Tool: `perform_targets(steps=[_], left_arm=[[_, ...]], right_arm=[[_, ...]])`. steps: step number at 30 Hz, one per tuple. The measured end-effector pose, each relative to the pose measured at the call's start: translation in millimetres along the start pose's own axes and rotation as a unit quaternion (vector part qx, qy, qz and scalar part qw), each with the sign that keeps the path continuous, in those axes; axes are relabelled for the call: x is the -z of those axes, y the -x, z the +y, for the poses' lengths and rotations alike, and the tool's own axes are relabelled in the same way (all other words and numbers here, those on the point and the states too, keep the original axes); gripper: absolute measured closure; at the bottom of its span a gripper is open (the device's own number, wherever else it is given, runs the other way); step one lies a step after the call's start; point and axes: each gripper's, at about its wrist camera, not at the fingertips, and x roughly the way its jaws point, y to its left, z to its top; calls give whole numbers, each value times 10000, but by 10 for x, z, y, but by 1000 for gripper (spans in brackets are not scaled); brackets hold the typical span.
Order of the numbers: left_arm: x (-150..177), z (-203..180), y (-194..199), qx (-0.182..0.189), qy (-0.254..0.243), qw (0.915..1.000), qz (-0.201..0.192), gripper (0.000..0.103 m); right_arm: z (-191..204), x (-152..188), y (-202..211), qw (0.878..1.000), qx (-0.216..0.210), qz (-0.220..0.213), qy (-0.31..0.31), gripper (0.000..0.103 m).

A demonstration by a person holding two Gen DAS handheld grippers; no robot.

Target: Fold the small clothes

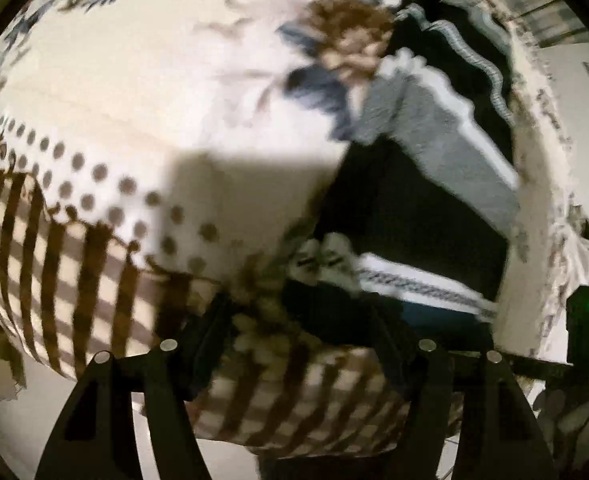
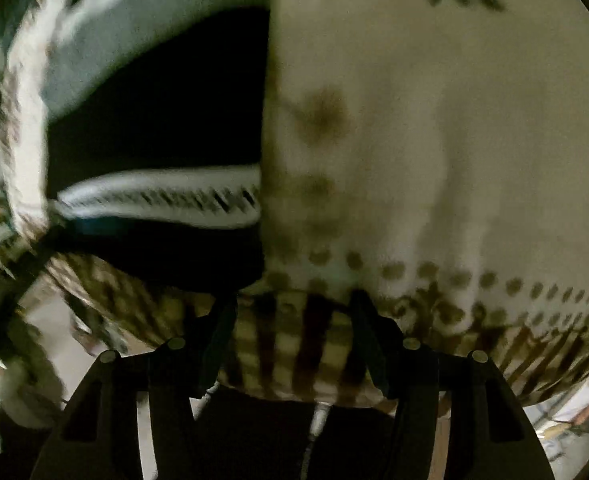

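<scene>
A small dark garment with grey and white stripes (image 1: 410,196) lies on a cream bedspread (image 1: 134,92) printed with brown dots and stripes; it also shows in the right wrist view (image 2: 154,128). Its white patterned waistband (image 1: 410,280) faces my left gripper (image 1: 294,316), whose fingers stand apart just short of that edge, over the bed's striped border. My right gripper (image 2: 290,316) is open too, over the striped border (image 2: 286,344) beside the garment's right edge. Both views are blurred.
The bed edge drops off below both grippers to a pale floor (image 1: 106,420). A black device with a green light (image 1: 584,328) sits at the right. A brown and blue flower print (image 1: 346,48) lies beyond the garment.
</scene>
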Motion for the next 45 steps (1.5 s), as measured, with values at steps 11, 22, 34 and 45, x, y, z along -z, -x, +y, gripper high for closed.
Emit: perform_targets(steps=[11,22,34,45], left_arm=[[-89,-112,9,331,154,9974,-629,99],[-318,-34,364,473,-33,9985,-265,54],[-2956,-1297,183,1662,-757,9771,-1094,32],[-4541,-2089,-752,1364,-1622,9748,-691,94]], right_arm=[[-78,-171,-107,9935,-950,-305,-542,64],[-28,-33,71,9951,-757,-161,-614,59],[-24,-2006,1529,9752,-657,-1932,-856,44],[14,-4308,1897,9528,-1348,-2484,-1110,40]])
